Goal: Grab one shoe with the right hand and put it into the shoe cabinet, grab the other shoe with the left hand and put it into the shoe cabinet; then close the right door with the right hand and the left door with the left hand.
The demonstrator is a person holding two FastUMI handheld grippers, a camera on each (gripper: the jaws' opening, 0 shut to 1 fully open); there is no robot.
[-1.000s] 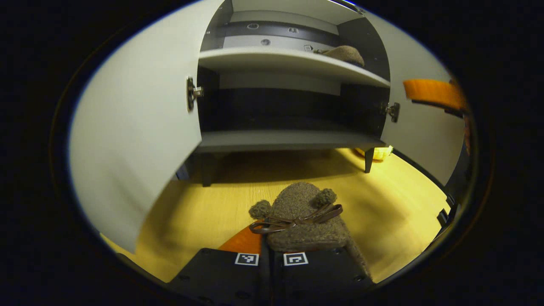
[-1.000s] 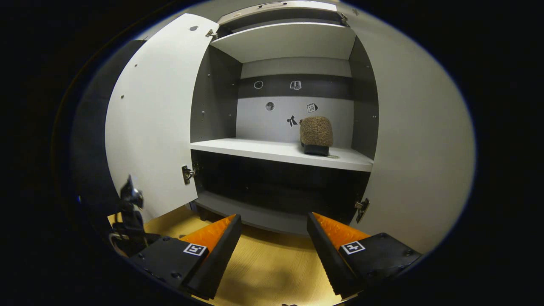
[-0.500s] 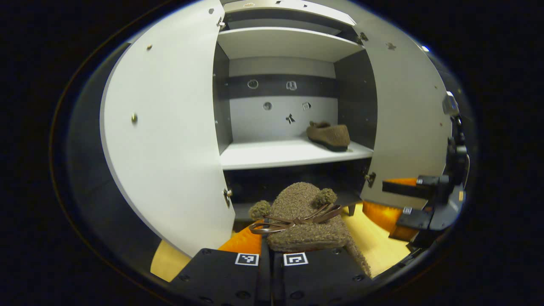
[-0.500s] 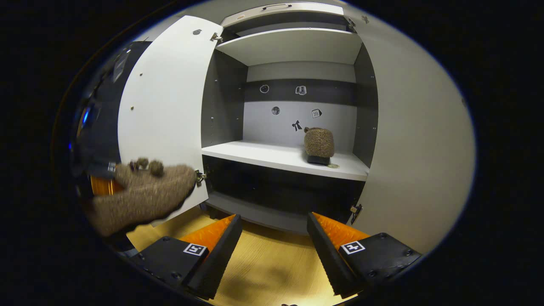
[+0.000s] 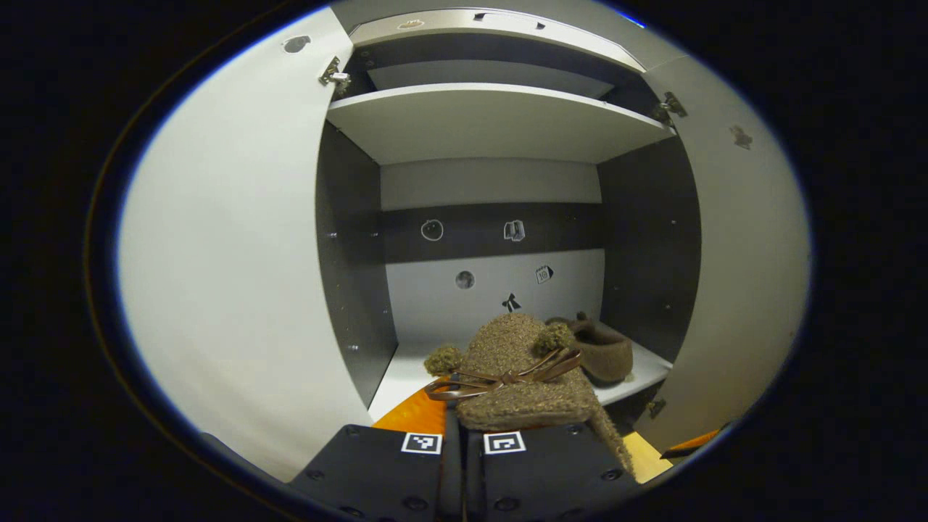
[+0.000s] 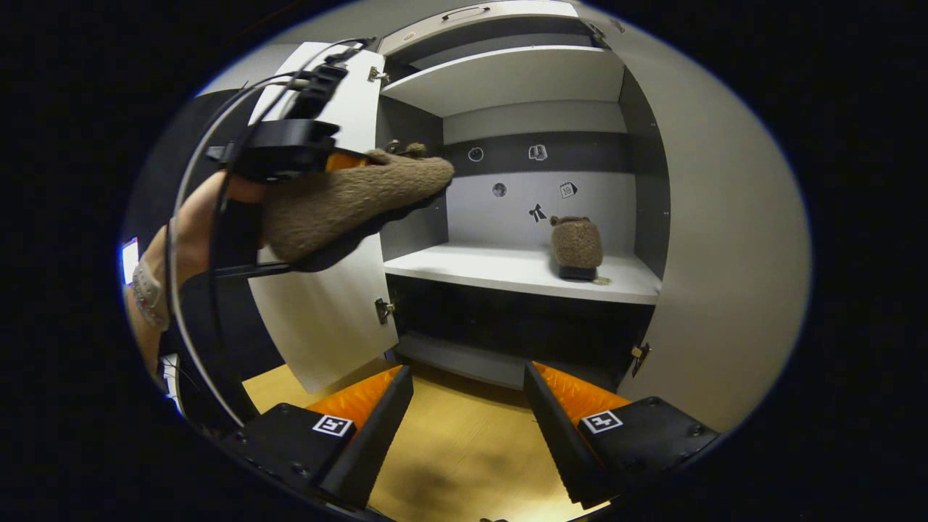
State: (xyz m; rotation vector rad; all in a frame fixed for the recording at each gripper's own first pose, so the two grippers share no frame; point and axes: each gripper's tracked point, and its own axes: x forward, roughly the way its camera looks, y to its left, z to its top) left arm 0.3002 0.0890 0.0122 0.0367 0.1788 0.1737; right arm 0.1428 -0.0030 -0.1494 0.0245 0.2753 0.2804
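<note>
- Left gripper view: the shoe cabinet [image 5: 493, 123] stood wide open, pale doors swung out either side, little stickers on the back wall. The left gripper [image 5: 464, 435] had its jaws pinched together on the heel of a fuzzy brown slipper [image 5: 518, 377] with a ribbon bow and pompoms, toe aimed at the middle shelf [image 5: 406, 362]. The other slipper [image 5: 598, 351] already sat on that shelf toward the right.
- Right gripper view: wood floor [image 6: 464, 457] below, cabinet ahead. The right gripper [image 6: 467, 413] hung spread apart, holding nothing. The carried slipper [image 6: 348, 203] was up by the left door [image 6: 326, 326], a hand [image 6: 188, 232] behind it.
- Risk, imo: a heel-only pinch lets the toe sag, so it could catch the shelf edge, bump the parked slipper, or clip that door going in.
</note>
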